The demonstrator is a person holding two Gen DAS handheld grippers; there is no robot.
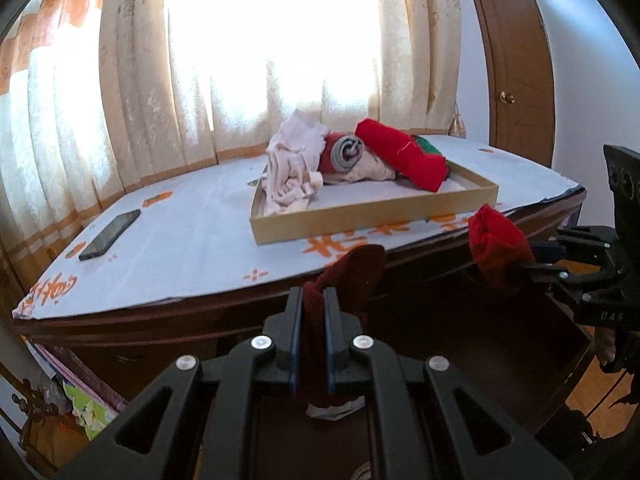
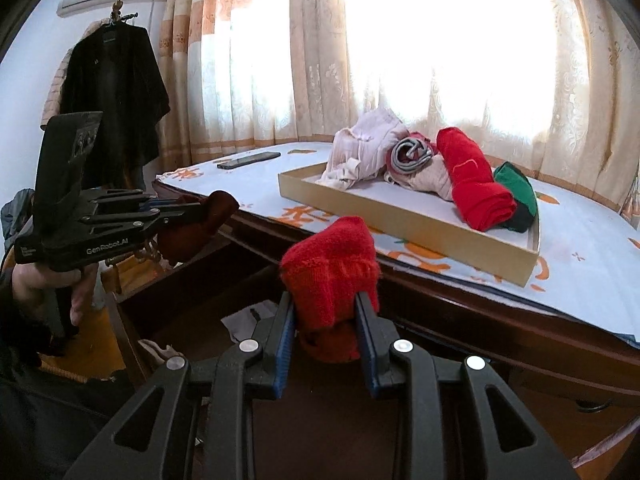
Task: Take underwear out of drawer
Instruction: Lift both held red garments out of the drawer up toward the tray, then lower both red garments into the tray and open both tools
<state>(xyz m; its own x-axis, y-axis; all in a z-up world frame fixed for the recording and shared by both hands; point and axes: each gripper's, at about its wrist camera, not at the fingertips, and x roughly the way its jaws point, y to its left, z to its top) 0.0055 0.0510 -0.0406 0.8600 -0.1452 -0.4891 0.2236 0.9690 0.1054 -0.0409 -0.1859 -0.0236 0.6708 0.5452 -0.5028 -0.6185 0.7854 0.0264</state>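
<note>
In the left wrist view, the left gripper (image 1: 313, 300) has its jaws pressed nearly together on a dark red rolled garment (image 1: 352, 270), which sticks up past the fingertips above the open drawer (image 1: 500, 332). Off to the right, the right gripper (image 1: 528, 258) clamps a bright red rolled garment (image 1: 498, 250) at the edge of the dresser top (image 1: 192, 240). On that top sit a shallow cardboard tray (image 1: 360, 222) holding a pile of folded underwear (image 1: 352, 156), and a dark phone (image 1: 110, 234) well apart to the left. In the right wrist view, the right gripper (image 2: 326, 308) pinches the bright red rolled garment (image 2: 332, 264) between partly spread jaws, over the drawer (image 2: 192, 300). At left, a hand (image 2: 48, 284) holds the left gripper (image 2: 188, 214), closed on the dark red garment (image 2: 212, 210). The tray (image 2: 400, 216) with its underwear pile (image 2: 420, 160) lies beyond, on the dresser top (image 2: 580, 276).
</note>
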